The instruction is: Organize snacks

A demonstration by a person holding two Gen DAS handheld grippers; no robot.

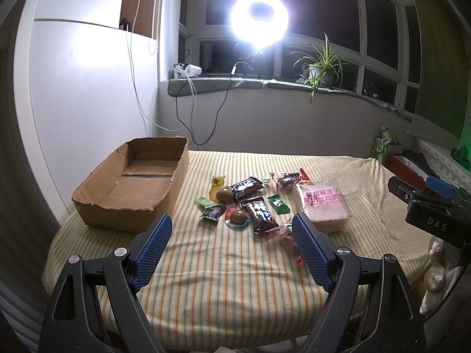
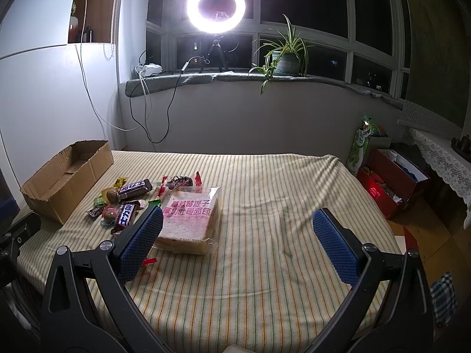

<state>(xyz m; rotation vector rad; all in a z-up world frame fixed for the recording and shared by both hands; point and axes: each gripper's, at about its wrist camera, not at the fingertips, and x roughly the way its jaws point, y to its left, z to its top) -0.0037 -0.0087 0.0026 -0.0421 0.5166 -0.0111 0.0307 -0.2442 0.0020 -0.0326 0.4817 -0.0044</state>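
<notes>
The left gripper (image 1: 232, 236) and the right gripper (image 2: 237, 232) both hover with jaws spread wide, holding nothing.

Red-wrapped snack (image 1: 287, 239) partly behind the left tool's (image 1: 232, 229) finger

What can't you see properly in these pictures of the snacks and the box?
- Left wrist view: a red-wrapped snack is partly hidden behind the left gripper finger.
- Right wrist view: the cardboard box floor is mostly hidden by its near wall.
- Both views: print on the small candies is too small to read.
- Windows: only darkness outside.
</notes>
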